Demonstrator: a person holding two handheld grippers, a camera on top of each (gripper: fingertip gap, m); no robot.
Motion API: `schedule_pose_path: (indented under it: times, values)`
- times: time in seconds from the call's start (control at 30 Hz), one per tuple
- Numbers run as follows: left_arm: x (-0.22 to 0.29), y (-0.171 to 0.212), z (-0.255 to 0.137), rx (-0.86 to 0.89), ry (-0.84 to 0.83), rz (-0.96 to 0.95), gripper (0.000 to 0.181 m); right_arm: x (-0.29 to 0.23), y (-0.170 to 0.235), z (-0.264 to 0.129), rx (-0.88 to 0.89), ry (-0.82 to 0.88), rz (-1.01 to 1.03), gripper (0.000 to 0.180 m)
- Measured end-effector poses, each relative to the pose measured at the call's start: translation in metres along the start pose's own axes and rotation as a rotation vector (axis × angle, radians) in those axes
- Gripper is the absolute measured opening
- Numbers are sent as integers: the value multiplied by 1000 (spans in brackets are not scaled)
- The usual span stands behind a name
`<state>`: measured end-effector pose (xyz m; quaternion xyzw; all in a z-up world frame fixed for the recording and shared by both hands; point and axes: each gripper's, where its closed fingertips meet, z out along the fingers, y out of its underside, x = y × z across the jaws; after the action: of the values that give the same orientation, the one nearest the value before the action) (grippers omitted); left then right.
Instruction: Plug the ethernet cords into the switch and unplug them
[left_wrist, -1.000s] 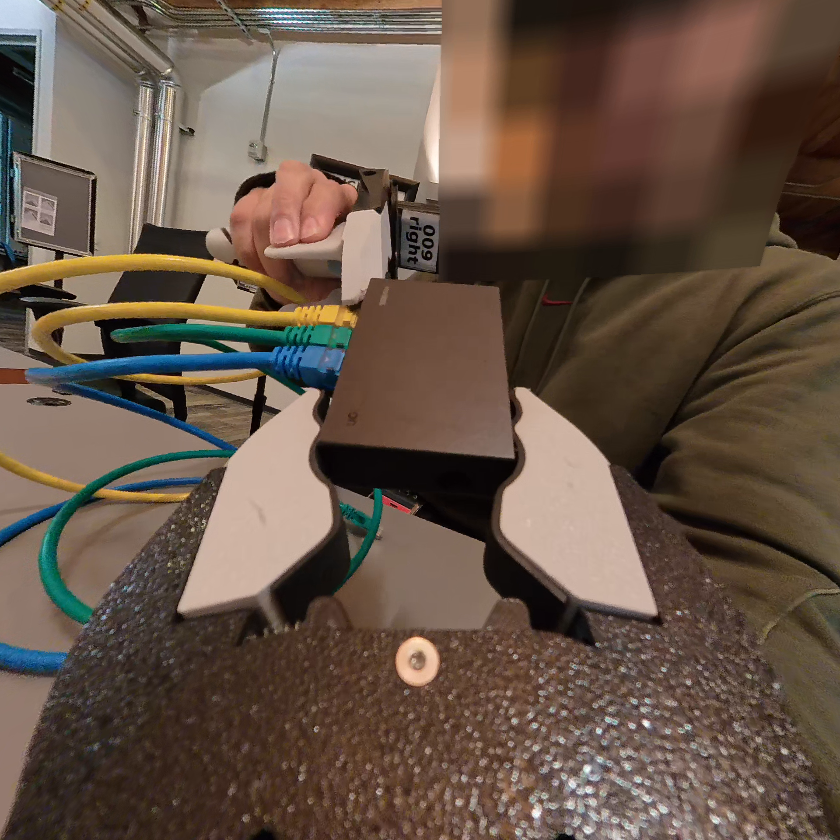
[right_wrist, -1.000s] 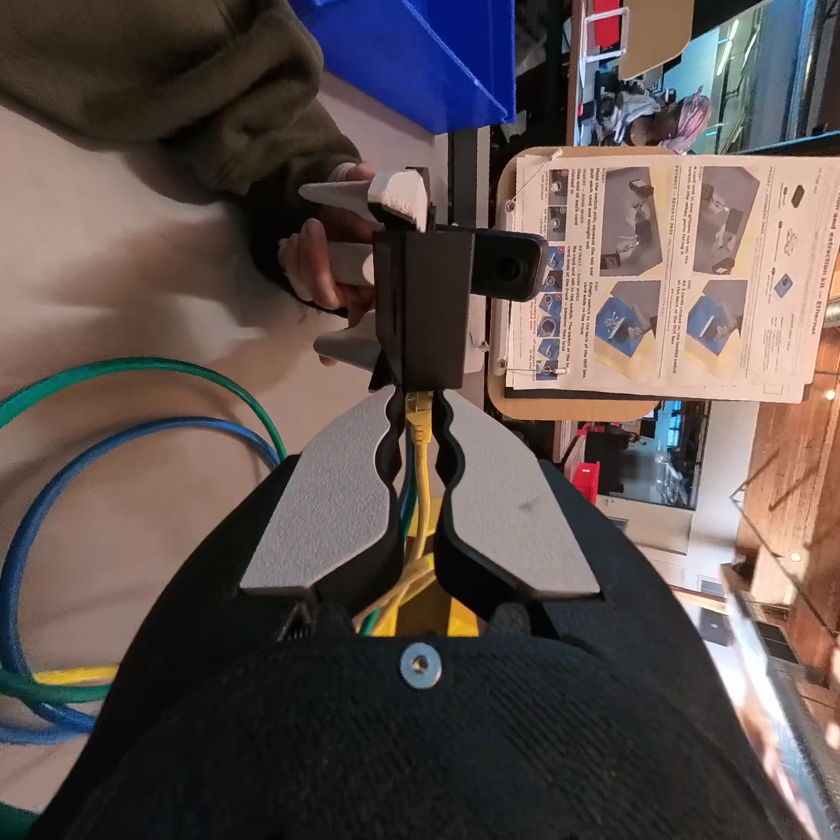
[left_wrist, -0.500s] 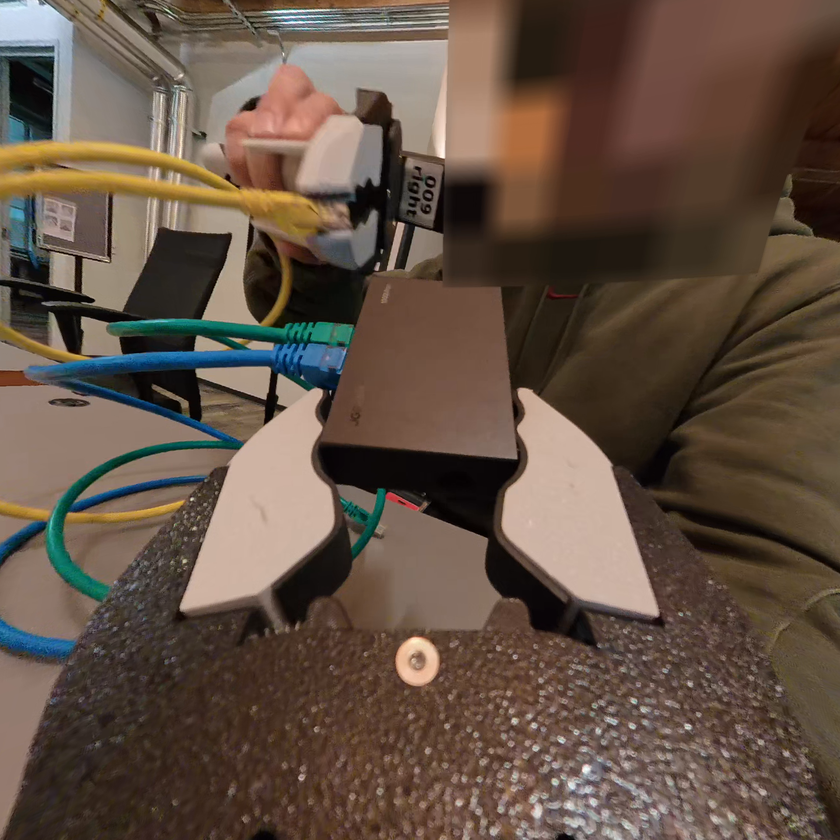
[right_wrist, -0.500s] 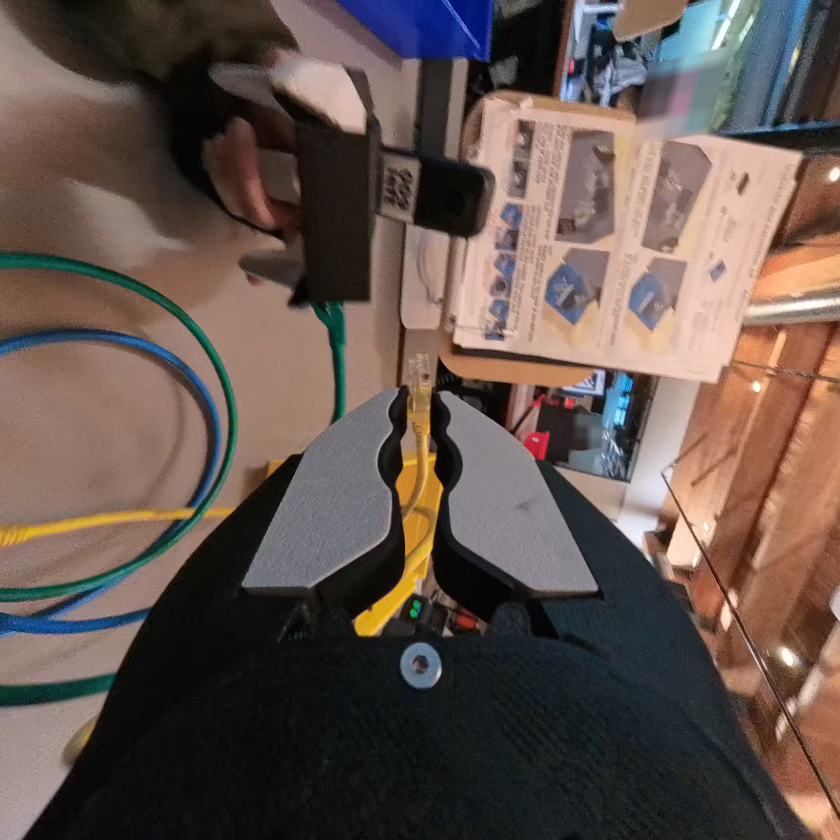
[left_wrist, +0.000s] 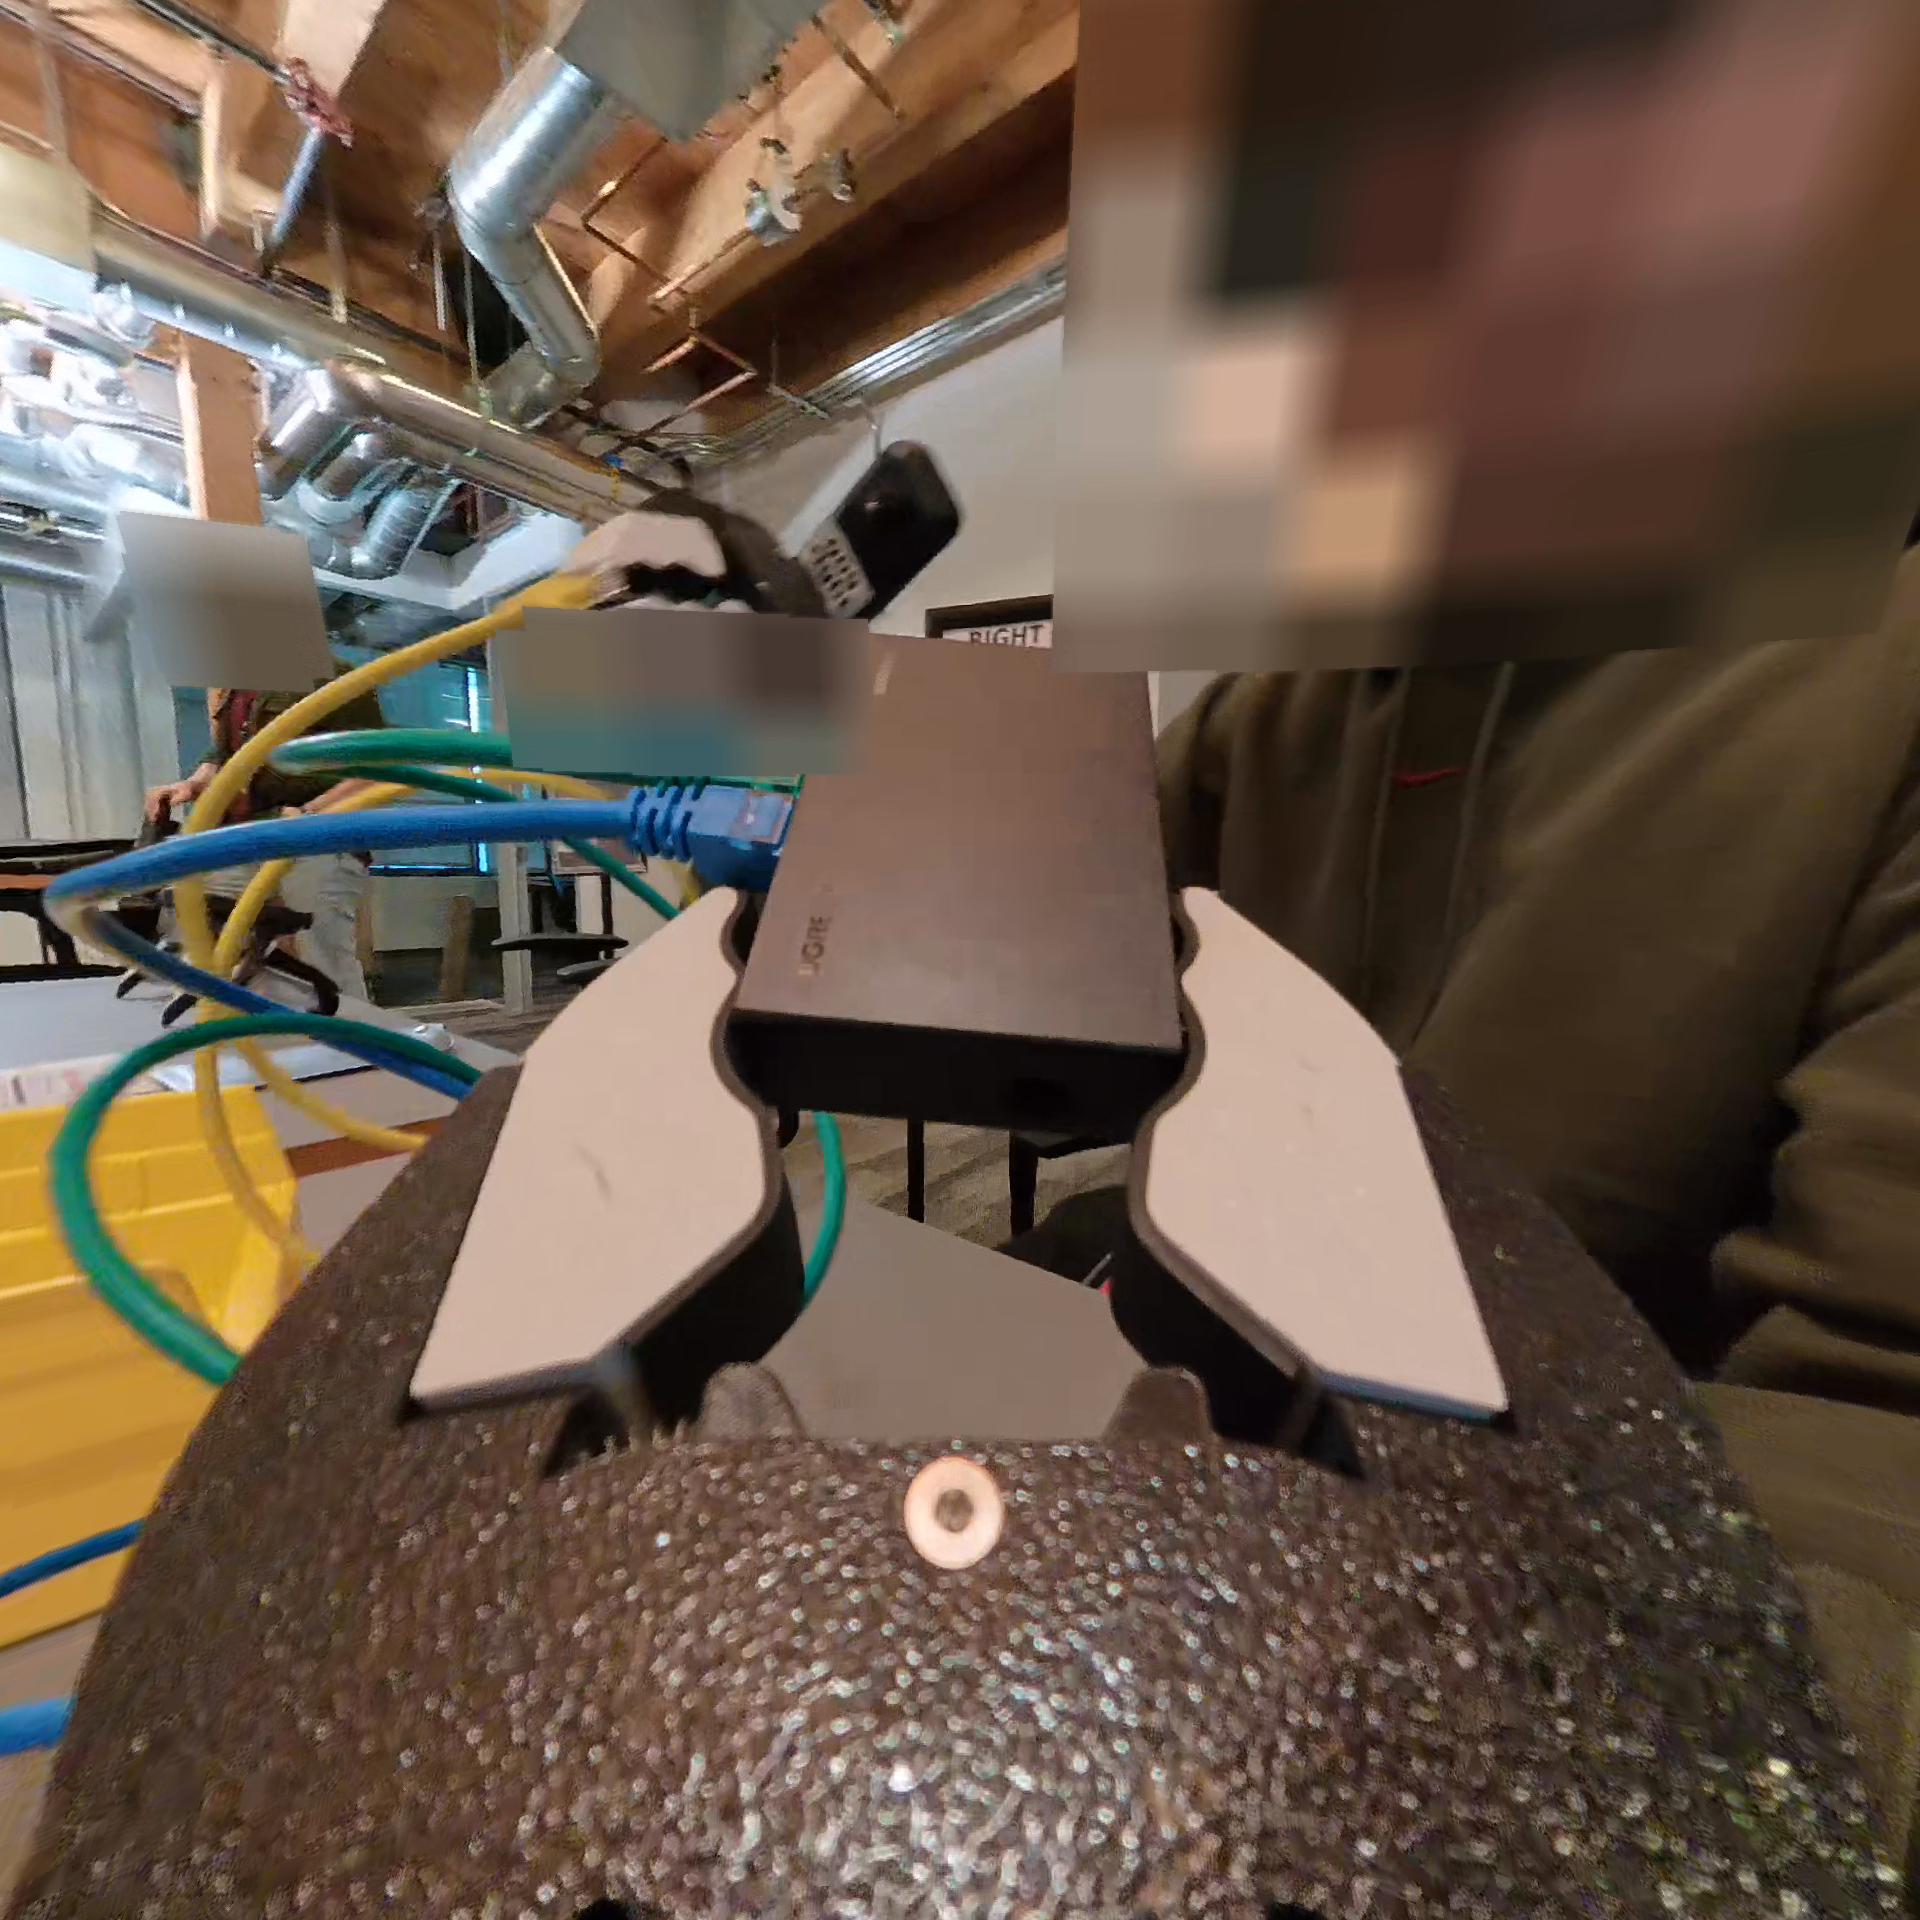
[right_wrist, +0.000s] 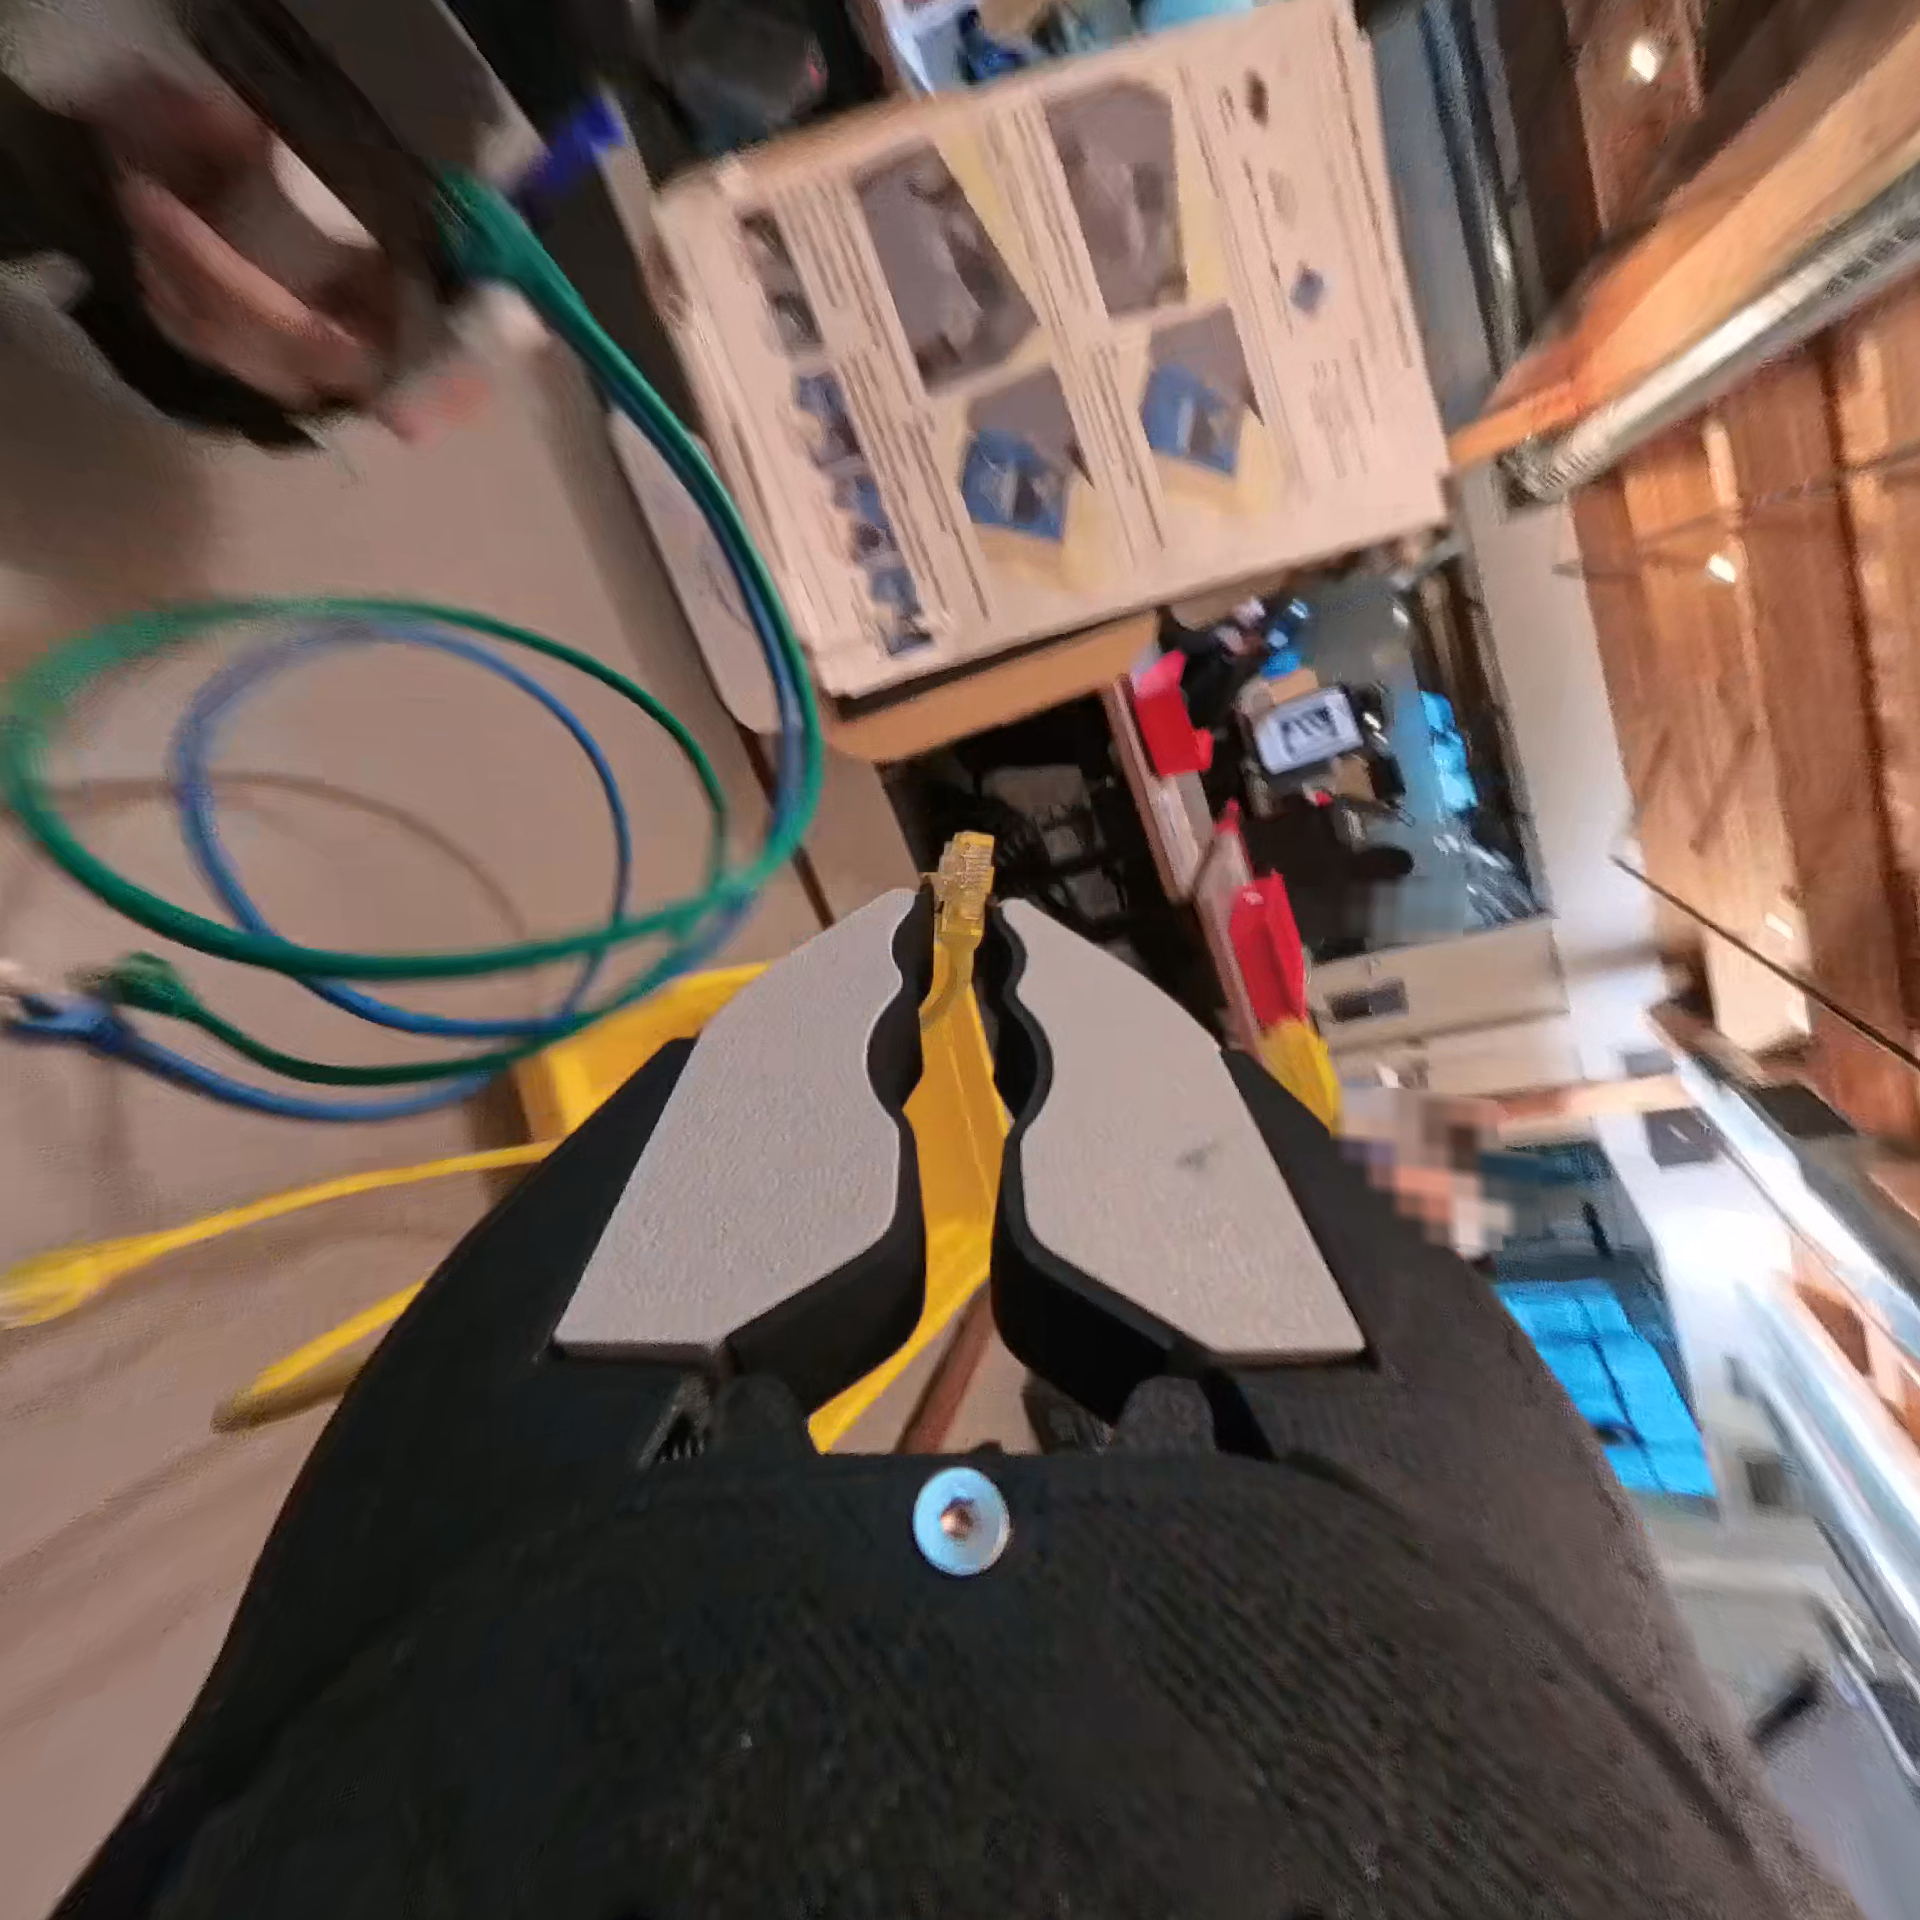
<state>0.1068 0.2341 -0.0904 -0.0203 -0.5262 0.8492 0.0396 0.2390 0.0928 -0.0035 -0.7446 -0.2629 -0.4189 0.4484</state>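
**Two grippers loaded: switch clamped left, yellow plug pinched right**

Two holds are in place. Nearest in the left wrist view, the left gripper (left_wrist: 954, 997) has its fingers closed against the long sides of the black switch (left_wrist: 987, 873), gripping its near end and carrying it clear of the table. Judged rigid, box-shaped and light; flat side walls give the pads good purchase, and this is the proper place to hold it while cords are pulled.

At the switch's left face, the blue ethernet cord (left_wrist: 717, 826) is seated in a port. The green ethernet cord (left_wrist: 384, 750) runs toward the port beyond it; its plug is covered by a mosaic patch, so seating cannot be confirmed.

Farther off, the right gripper (right_wrist: 962, 914) is closed on the yellow ethernet cord (right_wrist: 961, 894) just behind the plug, which protrudes free and well apart from the switch. The cable is judged limp and springy; the clear plug and latch tab are small and brittle. Grip belongs on the moulded boot, not the cable.

A yellow bin (left_wrist: 99, 1299) stands on the table behind.
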Motion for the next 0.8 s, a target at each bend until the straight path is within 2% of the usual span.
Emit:
schedule_pose_path:
  times: [0.13,0.3,0.43,0.8]
  values:
    - [13,-7,-4,-17,12,34,73,29,32,-3,-64,148,13,7]
    - [16,-11,-13,8,9,38,73,84,23,-9,-11,248,79,7]
    - [13,-9,-15,12,3,28,73,109,27,8,-21,243,82,6]
    - [12,-7,-19,26,1,17,73,198,27,37,-43,428,30,6]
